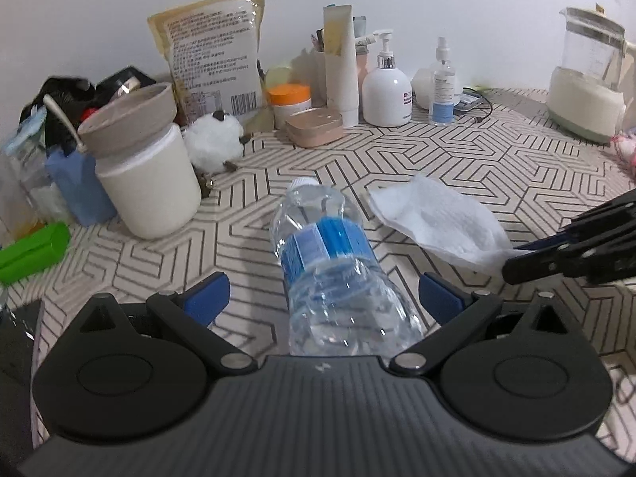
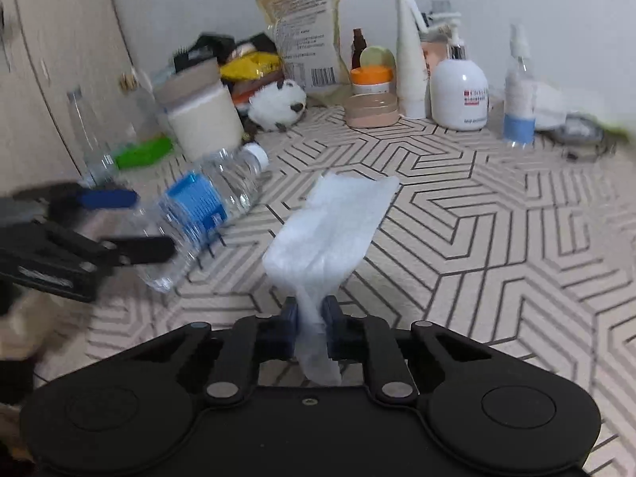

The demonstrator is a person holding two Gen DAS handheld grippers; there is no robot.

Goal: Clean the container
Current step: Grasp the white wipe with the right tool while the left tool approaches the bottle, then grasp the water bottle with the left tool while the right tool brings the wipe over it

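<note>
Wipe (image 2: 330, 226) clamped in right hand-held gripper (image 2: 312, 314); left hand-held gripper (image 1: 324, 294) spread wide around water bottle (image 1: 330, 262), ungrasped. Wiping apparently not begun.

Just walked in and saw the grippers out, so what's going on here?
A person is cleaning a water bottle with two handheld grippers. The left gripper has its jaws spread wide, with the bottle lying between them, not visibly clamped. The right gripper is shut on a white wipe, held just beside the bottle over the patterned table. No wiping contact shows yet.
</note>
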